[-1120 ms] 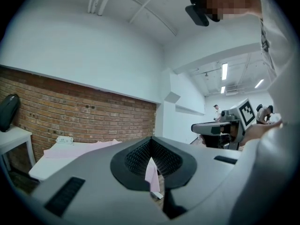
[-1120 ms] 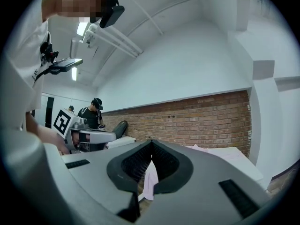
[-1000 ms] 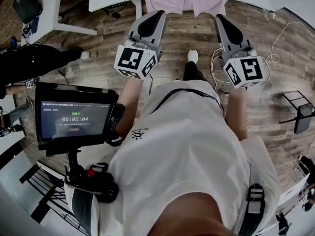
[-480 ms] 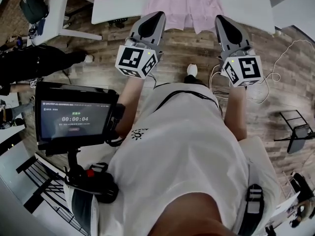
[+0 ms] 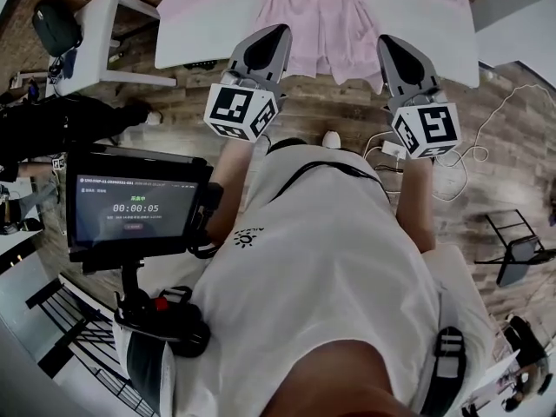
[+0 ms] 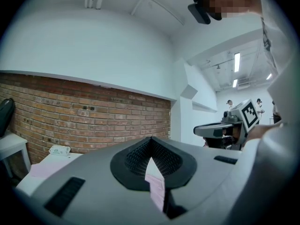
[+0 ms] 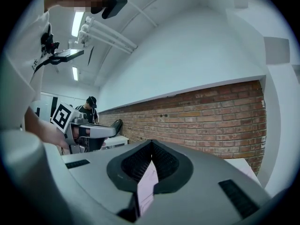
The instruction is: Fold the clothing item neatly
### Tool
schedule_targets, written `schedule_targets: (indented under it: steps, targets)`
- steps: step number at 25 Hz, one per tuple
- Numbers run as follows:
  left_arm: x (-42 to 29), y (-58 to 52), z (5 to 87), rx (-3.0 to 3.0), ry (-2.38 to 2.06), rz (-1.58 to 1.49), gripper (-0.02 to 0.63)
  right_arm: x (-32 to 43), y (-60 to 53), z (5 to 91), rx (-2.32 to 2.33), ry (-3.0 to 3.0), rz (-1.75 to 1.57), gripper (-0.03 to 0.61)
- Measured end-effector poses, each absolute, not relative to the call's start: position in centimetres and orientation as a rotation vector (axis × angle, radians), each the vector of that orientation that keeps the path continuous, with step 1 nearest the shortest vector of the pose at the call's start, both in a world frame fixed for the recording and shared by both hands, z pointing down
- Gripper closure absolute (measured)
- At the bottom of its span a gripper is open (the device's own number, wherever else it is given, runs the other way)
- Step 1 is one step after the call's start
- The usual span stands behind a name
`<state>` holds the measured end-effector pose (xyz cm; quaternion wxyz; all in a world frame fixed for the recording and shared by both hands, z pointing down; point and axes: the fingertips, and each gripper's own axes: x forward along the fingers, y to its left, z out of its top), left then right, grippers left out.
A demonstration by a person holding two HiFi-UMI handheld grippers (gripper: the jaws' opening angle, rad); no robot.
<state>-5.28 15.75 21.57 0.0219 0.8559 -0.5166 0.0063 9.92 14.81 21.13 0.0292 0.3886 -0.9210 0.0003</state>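
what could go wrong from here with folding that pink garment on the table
1. The pink garment lies bunched and its hem reaches the near edge of the white table; a tug toward that edge could slide it off.
2. White cables trail on the floor close to the person's shoe, which looks like a trip hazard.
3. The left gripper and right gripper are both shut and empty, so they could shove the cloth rather than pinch it.
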Motion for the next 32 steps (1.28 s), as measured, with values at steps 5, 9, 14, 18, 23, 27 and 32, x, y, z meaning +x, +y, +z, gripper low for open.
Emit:
schedule_targets:
  steps: [5,9,14,18,23,27,32]
  targets:
    - [-4.7,12.6,21.6,2.643,-1.610,0.021,0.614,9.4,11.4,21.0,1.140,-2.858,0.006,0.581]
    - [-4.9,10.2,21.7,2.644,-1.599,0.017,0.614,8.4,9.3,21.1,1.115,-2.859,0.011,0.581]
    - [-6.7,5.7,23.1,2.634,-1.564,0.026,0.614,6.3,5.2,22.3,1.106,-2.835,0.045,0.581]
    - [-7.9,2.4,23.4,2.638,-1.542,0.038,0.614,5.4,2.5,22.6,1.121,-2.812,0.059,0.581]
    - [-8.1,0.6,23.4,2.667,-1.504,0.054,0.614,5.6,1.1,22.7,1.182,-2.795,0.073,0.581]
    - [-9.0,-3.0,23.9,2.690,-1.444,0.062,0.614,4.3,-2.2,23.3,1.221,-2.762,0.095,0.581]
    - [-9.7,-6.9,24.5,2.724,-1.353,0.081,0.614,3.0,-5.6,23.5,1.289,-2.715,0.115,0.581]
